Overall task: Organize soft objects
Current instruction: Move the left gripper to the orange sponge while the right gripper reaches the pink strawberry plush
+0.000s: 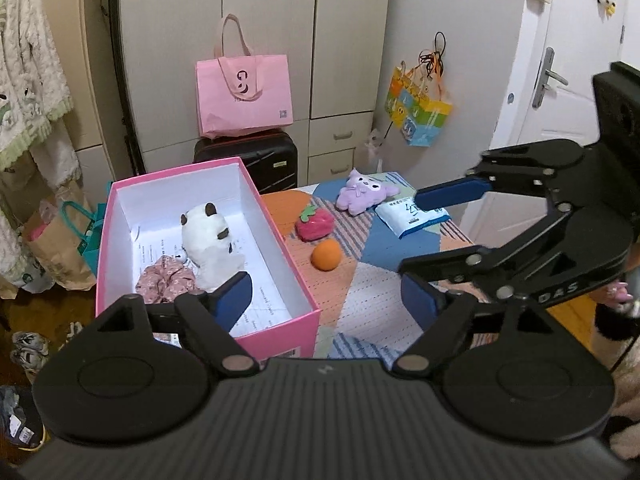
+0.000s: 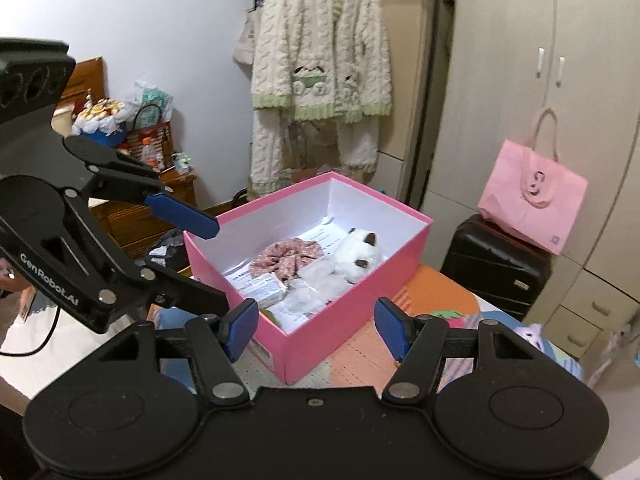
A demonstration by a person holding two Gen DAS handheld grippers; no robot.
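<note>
Lying inside the pink box, a white plush toy with dark ears is seen near the middle of the white floor, with a pink floral scrunchie just beside it toward the nearer end; in the right wrist view a crumpled clear wrapper and a small packet are also seen in the box. The box is set on the left part of a table covered by a patchwork cloth. To its right on the cloth, a red strawberry plush and an orange ball are placed near each other, and toward the far edge a purple plush is seen with a white and blue tissue pack just beside it. The left gripper is held above the near end of the box and the cloth, its blue pads spread wide with nothing between them. The right gripper is held over the near corner of the box, its jaws also apart and empty. Beyond the far edge of the table a black suitcase is seen with a pink tote bag on it, in front of a pale wardrobe.
</note>
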